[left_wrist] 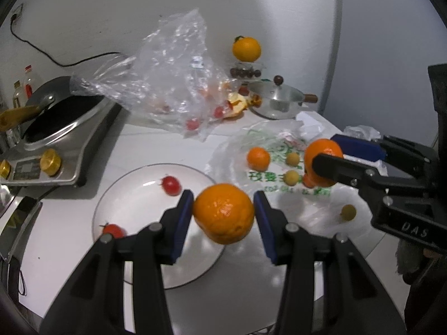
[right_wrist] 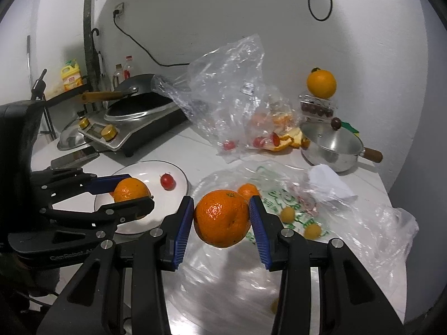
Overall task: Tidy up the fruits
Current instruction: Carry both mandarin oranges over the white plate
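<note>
White table (left_wrist: 83, 128) and pale grey wall are seen in both views, with a silver cooker with a black pan (left_wrist: 56, 128) at the left of each frame.

One round orange mandarin (left_wrist: 223, 213) is squeezed between the blue pads of the left gripper (left_wrist: 223, 209), at the lower middle of the left view, above the edge of a round white plate (left_wrist: 134, 203). A second round orange mandarin (right_wrist: 222, 217) is squeezed by the right gripper (right_wrist: 222, 217), at the lower middle of the right view, above a flat clear plastic bag with green letters (right_wrist: 363, 223).

A mandarin could be dropped if a grip is made looser too soon, and it could roll off the table. The two grippers are near each other, so they could be bumped together. A small red tomato (left_wrist: 171, 185) on the plate could be knocked if the fruit is set down on it.

Two red tomatoes are held by the plate. A small orange (left_wrist: 258, 158) and little yellow round fruits (left_wrist: 292, 158) lie on the flat bag. Red tomatoes and orange peel (left_wrist: 237, 106) are seen by a crumpled clear bag (left_wrist: 173, 78) at the upper middle. A shiny lidded pot (left_wrist: 276, 100) stays closed, so nothing inside can be told. Dark fruits fill a clear box (left_wrist: 245, 71) with a big orange (left_wrist: 246, 48) on top.
</note>
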A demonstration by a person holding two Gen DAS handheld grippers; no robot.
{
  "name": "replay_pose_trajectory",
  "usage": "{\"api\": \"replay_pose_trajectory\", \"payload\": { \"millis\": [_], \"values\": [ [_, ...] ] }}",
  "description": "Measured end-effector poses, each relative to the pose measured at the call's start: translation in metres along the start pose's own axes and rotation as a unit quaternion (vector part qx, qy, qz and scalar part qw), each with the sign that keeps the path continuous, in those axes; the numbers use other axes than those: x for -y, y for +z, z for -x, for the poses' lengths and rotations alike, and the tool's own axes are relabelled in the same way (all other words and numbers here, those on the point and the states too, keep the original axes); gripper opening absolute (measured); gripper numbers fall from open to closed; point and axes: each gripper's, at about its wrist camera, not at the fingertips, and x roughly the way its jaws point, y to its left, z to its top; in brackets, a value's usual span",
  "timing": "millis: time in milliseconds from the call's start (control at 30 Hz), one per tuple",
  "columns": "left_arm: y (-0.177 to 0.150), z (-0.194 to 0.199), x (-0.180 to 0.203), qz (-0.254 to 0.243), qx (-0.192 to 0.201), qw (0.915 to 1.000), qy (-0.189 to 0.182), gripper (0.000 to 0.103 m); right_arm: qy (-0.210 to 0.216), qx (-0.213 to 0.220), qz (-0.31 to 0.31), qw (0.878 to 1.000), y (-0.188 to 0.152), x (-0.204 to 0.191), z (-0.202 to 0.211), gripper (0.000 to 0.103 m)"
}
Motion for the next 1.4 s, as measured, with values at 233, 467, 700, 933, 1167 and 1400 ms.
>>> {"api": "replay_pose_trajectory", "payload": {
  "millis": [233,467,700,933,1167,1400],
  "values": [
    [-0.004,0.002,-0.026,0.011,0.003,0.9999,0.010,0.046,0.013,-0.008,0.017,1.000,0.008,-0.023,-0.015,0.044],
    [-0.006,0.001,-0.049,0.014,0.006,0.9997,0.018,0.046,0.020,-0.014,0.028,0.999,0.016,-0.041,-0.031,0.044],
    [-0.006,-0.003,-0.068,0.020,0.003,0.9996,0.021,0.046,0.027,-0.020,0.033,0.999,0.022,-0.056,-0.047,0.044],
    [-0.004,-0.013,-0.087,0.028,-0.002,0.9993,0.026,0.046,0.036,-0.028,0.037,0.998,0.027,-0.066,-0.067,0.044],
    [0.000,-0.027,-0.104,0.037,-0.009,0.9988,0.032,0.046,0.042,-0.037,0.040,0.998,0.034,-0.070,-0.088,0.044],
    [0.003,-0.049,-0.120,0.043,-0.022,0.9983,0.034,0.046,0.047,-0.050,0.039,0.997,0.038,-0.071,-0.114,0.044]
  ]
}}
